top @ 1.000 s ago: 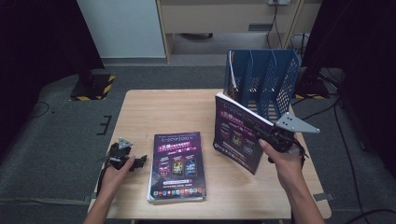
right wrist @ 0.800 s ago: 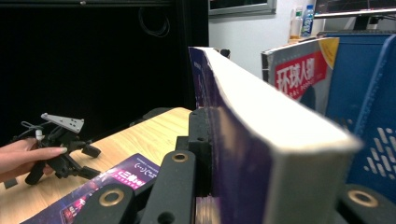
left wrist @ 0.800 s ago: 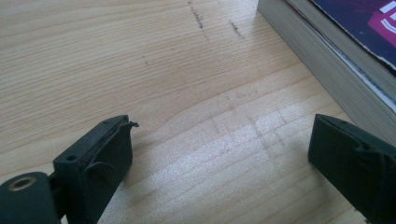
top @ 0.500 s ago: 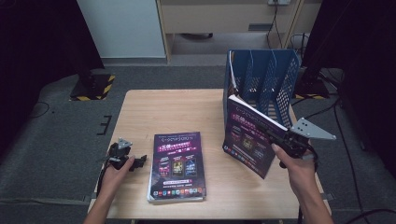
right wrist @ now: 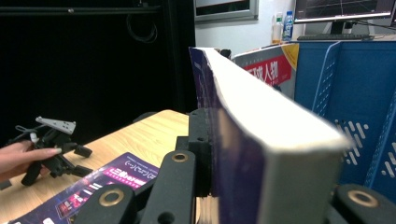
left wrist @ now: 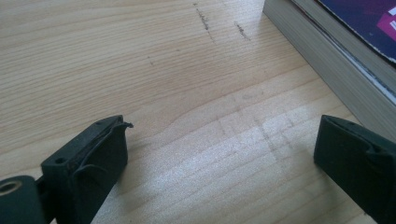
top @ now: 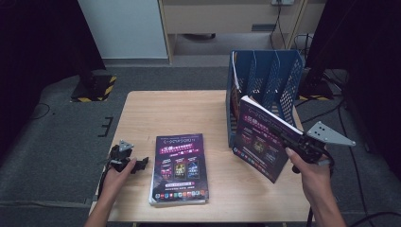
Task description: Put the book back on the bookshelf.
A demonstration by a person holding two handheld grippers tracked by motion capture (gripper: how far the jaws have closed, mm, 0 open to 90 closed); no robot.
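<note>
While the open, empty left gripper (top: 140,163) rests, the right gripper (top: 283,137) clamps the book (top: 257,142) upright for filing in the rack (top: 283,80) ahead.

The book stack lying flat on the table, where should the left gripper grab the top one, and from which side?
Judging by its pose, take the top book by its left long edge, sliding in low from the left: the open left gripper already faces that edge.

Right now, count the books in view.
3: one flat on the table, one held in the right claw, one already in the blue rack. More may be hidden.
</note>
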